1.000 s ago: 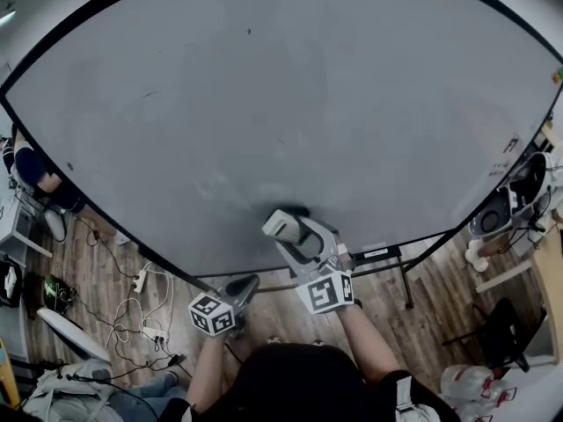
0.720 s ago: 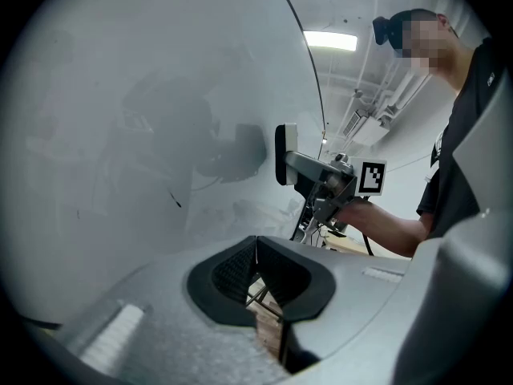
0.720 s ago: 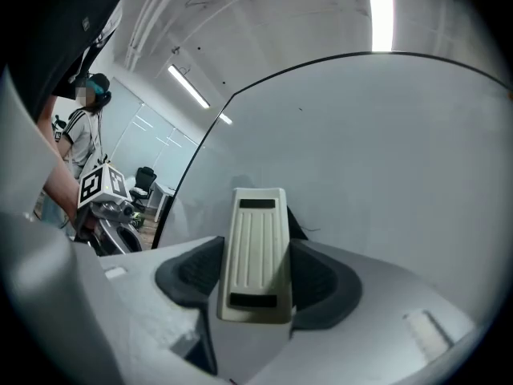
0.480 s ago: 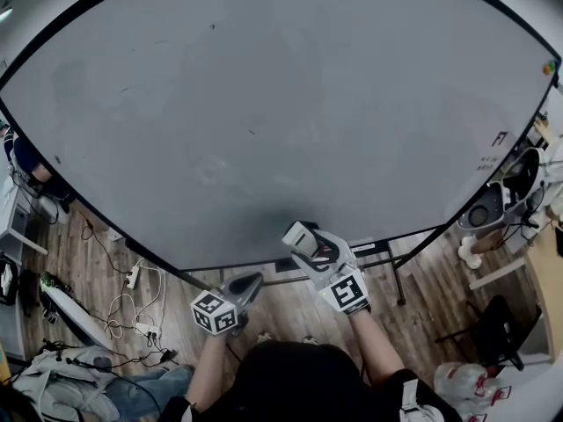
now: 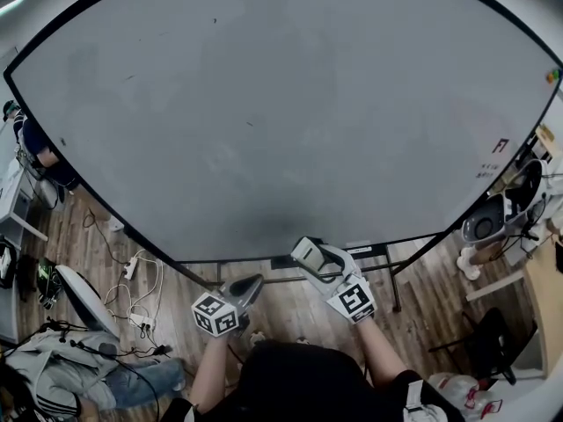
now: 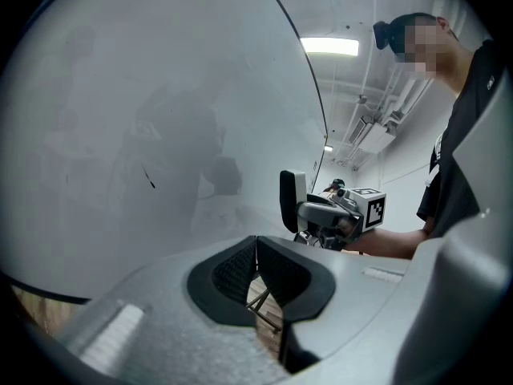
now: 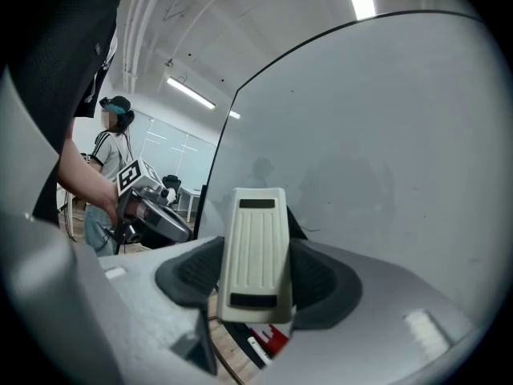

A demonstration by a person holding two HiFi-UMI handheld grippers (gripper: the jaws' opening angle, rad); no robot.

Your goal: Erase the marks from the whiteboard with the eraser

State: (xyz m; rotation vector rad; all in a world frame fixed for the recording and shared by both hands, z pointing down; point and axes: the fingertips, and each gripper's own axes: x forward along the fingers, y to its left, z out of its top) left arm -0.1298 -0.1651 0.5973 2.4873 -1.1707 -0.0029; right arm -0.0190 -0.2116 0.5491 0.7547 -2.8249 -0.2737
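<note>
The whiteboard [image 5: 290, 104] fills most of the head view; it bears a few faint short dark marks [image 5: 249, 123], one of which [image 6: 150, 179] also shows in the left gripper view. My right gripper [image 5: 310, 255] is shut on the cream eraser [image 5: 304, 251] at the board's lower edge. In the right gripper view the ribbed eraser [image 7: 255, 251] stands upright between the dark pads. My left gripper [image 5: 249, 284] hangs below the board, shut on nothing, its pads meeting [image 6: 256, 251]. From there the eraser [image 6: 292, 199] shows edge-on, apart from the board.
The board's black stand [image 5: 378, 253] runs behind the right gripper. Cables and a power strip [image 5: 136, 275] lie on the wooden floor at left, with bags [image 5: 53, 359] nearby. A seated person [image 5: 35, 161] is at the far left. Equipment [image 5: 484, 227] stands at right.
The right gripper has carried the eraser down and to the right, from the board's lower area to its bottom edge. The left gripper has hardly moved.
</note>
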